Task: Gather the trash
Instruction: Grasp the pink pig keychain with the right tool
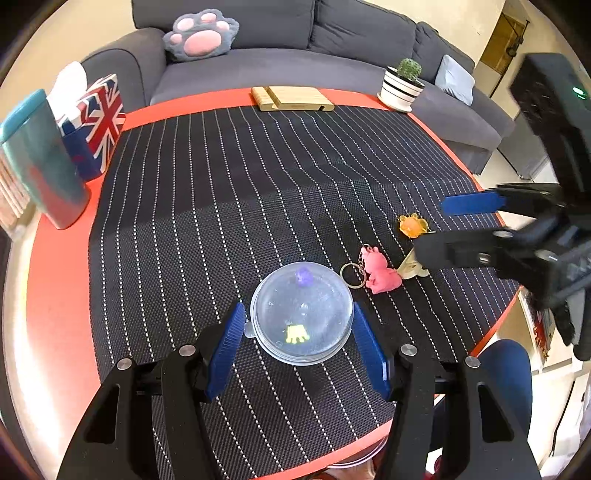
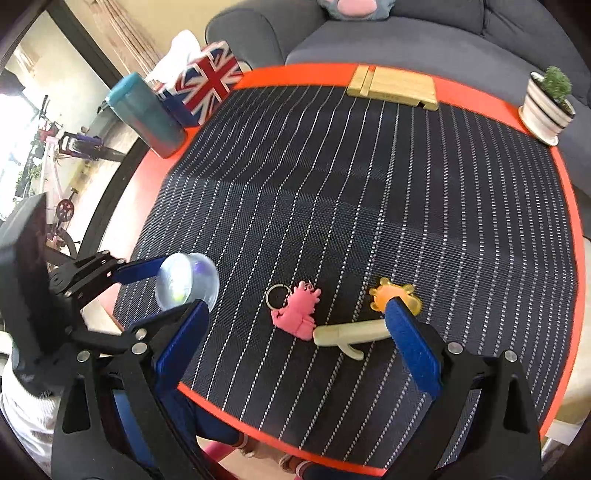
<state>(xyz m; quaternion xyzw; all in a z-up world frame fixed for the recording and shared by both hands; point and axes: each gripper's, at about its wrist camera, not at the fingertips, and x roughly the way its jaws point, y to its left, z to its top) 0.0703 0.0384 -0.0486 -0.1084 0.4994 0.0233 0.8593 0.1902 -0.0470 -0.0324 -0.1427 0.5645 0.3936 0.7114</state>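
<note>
The left gripper (image 1: 299,343) has its blue fingers (image 1: 226,347) on either side of a clear plastic dome lid (image 1: 302,312), pads right at its rim, though whether they truly press it cannot be told. From the right wrist view the lid (image 2: 186,282) sits between those same fingers, seemingly lifted near the tabletop's edge. Inside it, a yellow speck (image 1: 295,334) and a purple one (image 1: 304,276) show through.

The right gripper (image 2: 295,339) is spread wide, fingers (image 2: 410,339) well apart, gripping nothing. Between them lie a pink pig keychain (image 2: 297,312) with its metal ring and a cream plastic hook (image 2: 351,334), the two touching end to end. An orange jelly-like charm (image 2: 397,295) sits just behind the right-hand finger's tip.

All of it rests on a dark pinstriped mat (image 1: 258,184) over the red tabletop (image 1: 55,277). At the far edge stand a wooden stand (image 1: 291,98) and a potted cactus (image 1: 404,83); to the left, a teal tumbler (image 1: 40,158) beside a Union Jack tissue box (image 1: 98,122). Beyond is a grey sofa (image 1: 295,55) with a paw-shaped cushion (image 1: 201,35).
</note>
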